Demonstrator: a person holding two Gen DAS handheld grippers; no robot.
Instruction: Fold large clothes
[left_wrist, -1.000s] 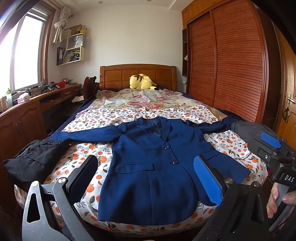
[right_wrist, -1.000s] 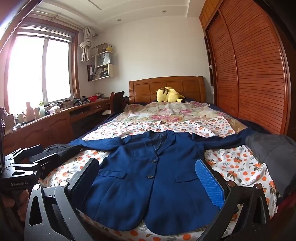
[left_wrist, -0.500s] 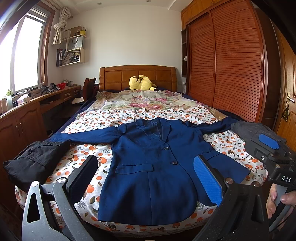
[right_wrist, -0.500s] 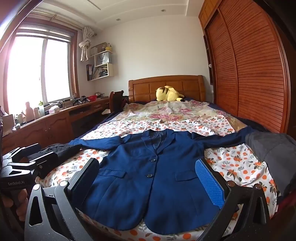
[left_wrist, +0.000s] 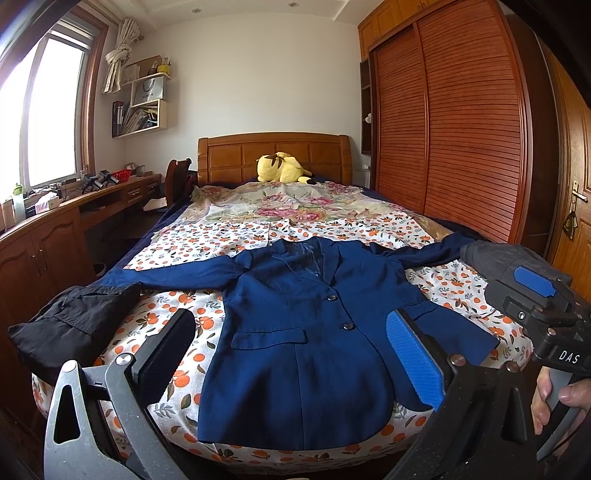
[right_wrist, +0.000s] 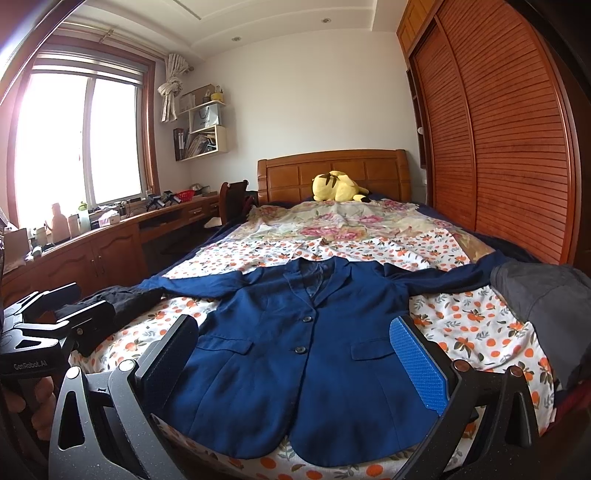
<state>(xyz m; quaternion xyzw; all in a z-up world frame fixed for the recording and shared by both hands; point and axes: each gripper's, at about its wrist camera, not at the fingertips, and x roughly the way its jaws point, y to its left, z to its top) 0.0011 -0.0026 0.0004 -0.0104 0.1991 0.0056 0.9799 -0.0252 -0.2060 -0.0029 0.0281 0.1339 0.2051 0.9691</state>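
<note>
A navy blue blazer (left_wrist: 306, 332) (right_wrist: 299, 339) lies flat and face up on the bed (left_wrist: 258, 236), buttoned, both sleeves spread out sideways, hem toward me. My left gripper (left_wrist: 291, 350) hovers open above the bed's foot, short of the hem, nothing between its fingers. My right gripper (right_wrist: 295, 354) is likewise open and empty over the hem. The right gripper's body (left_wrist: 535, 306) shows at the right edge of the left wrist view, held by a hand (left_wrist: 561, 398). In the right wrist view the left gripper's body (right_wrist: 48, 328) shows at the left edge.
A black garment (left_wrist: 74, 321) lies at the bed's left corner and a dark grey one (right_wrist: 546, 295) at the right corner. A yellow plush toy (left_wrist: 282, 168) sits by the headboard. A wooden desk (left_wrist: 48, 225) runs along the left; wardrobe doors (left_wrist: 461, 129) stand on the right.
Both views have barely shifted; the grippers stay open and the blazer has not moved.
</note>
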